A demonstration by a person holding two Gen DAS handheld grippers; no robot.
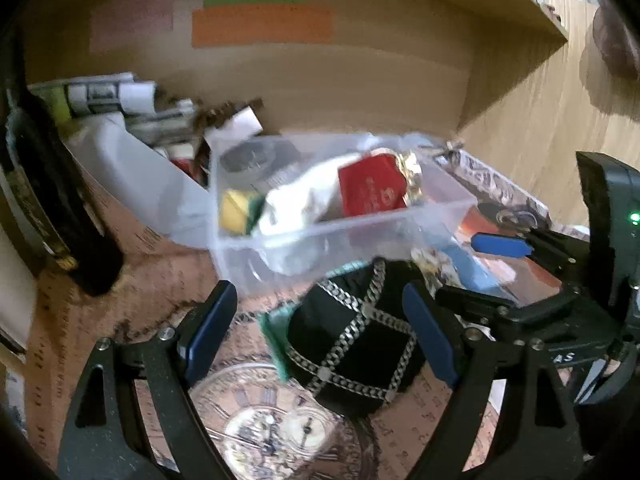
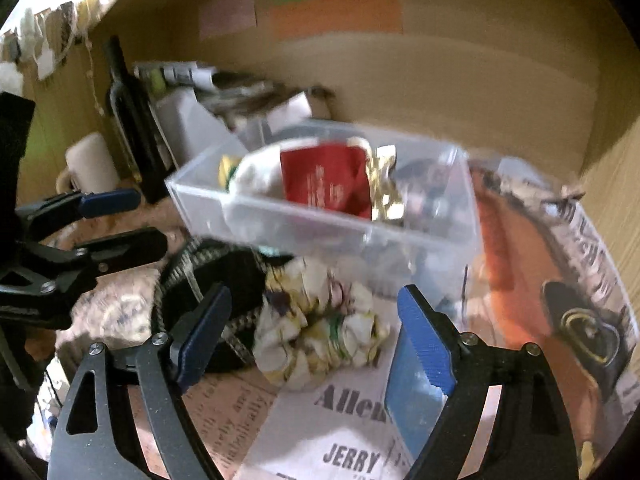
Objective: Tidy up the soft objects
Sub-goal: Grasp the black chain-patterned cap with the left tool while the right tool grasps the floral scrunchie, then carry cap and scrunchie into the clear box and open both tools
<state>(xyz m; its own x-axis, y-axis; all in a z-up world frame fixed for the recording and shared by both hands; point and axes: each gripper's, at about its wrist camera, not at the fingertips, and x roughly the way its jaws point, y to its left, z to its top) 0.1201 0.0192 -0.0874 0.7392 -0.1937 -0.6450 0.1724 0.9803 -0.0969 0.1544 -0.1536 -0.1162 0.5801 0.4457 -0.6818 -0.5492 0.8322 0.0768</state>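
1. The wooden shelf alcove [image 1: 360, 92] enclosed the scene, its floor covered by a printed newspaper-style liner [image 2: 340, 420].
2. A clear plastic bin [image 1: 340, 236] sat at the middle and already held a white cloth [image 1: 296, 200], a red packet [image 1: 370, 188] and a yellow-green piece [image 1: 234, 210].
3. A black pouch crossed with silver chains [image 1: 356, 332] lay just in front of the bin, between the spread fingers of the left gripper [image 1: 324, 332], which gripped nothing.
4. A crumpled floral cloth [image 2: 320, 320] lay beside the pouch, between the parted fingers of the right gripper [image 2: 314, 336], also empty.
5. Judging by this, the sorting was partway through, at the reach-to-grasp step: next, each pair of fingers would need to descend and close on its soft item, then lift it over the bin's rim without knocking the bin.
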